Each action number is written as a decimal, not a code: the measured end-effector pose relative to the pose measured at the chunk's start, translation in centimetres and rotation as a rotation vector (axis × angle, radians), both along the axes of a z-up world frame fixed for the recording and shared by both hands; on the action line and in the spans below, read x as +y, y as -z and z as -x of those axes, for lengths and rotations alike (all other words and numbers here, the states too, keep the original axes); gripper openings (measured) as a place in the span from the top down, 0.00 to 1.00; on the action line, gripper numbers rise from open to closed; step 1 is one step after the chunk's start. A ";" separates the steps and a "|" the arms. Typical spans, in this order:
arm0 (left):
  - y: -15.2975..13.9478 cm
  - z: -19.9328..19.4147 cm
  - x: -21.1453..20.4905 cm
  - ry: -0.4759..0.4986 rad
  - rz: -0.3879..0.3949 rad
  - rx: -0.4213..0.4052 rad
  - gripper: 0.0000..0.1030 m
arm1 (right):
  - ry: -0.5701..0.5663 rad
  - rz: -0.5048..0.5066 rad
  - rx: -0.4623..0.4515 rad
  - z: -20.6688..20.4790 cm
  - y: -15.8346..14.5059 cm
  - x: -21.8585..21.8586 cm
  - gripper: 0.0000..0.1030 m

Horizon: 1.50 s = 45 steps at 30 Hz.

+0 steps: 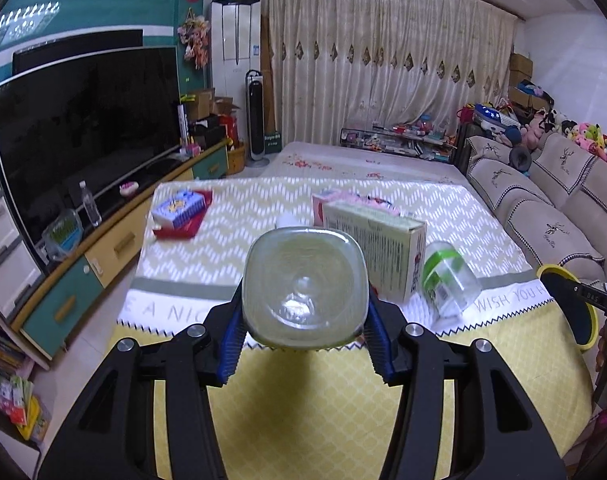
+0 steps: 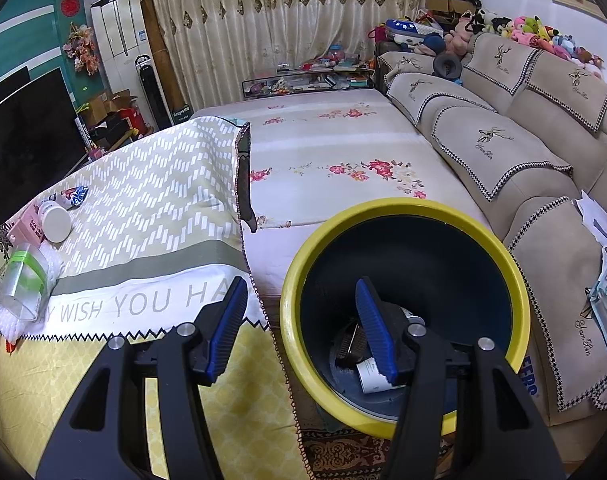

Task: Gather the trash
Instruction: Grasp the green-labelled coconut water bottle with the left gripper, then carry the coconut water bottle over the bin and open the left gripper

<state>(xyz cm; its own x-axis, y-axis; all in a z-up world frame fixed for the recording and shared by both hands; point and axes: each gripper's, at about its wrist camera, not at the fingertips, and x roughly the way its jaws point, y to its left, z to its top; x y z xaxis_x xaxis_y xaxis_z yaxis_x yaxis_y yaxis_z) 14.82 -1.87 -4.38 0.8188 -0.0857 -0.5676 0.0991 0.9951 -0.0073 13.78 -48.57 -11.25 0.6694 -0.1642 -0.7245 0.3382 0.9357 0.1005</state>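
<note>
Clear bottle (image 1: 303, 286) clamped between the blue pads (image 1: 231, 344) of the left gripper (image 1: 305, 340), base facing the camera, held above the yellow cloth (image 1: 303, 408) covering the table. Just ahead-right of the bottle: green box (image 1: 377, 246) standing on the cloth, and a green-label bottle (image 1: 447, 278) lying on its side beside it. A pink box (image 1: 339, 200) sits behind the green box. Ahead-left, well apart: blue pack (image 1: 179, 208) on a red item. TV (image 1: 83, 128) far left, sofa (image 1: 551, 200) right.

Right gripper (image 2: 301, 328) wide, nothing between the fingers. Right finger (image 2: 375, 332) hangs over the mouth of the yellow-rimmed bin (image 2: 403, 210); left finger over the cloth's edge. Bin is tilted toward the camera, dark inside, with a few scraps (image 2: 367, 364) at the bottom; can't tell what they are. White jar (image 2: 55, 222) and the green-label bottle lie far left of this gripper on the cloth.
</note>
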 end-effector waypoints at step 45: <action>-6.8 1.2 -25.1 0.627 0.022 -0.034 0.50 | 0.146 0.026 -0.085 7.7 -2.7 -9.2 0.47</action>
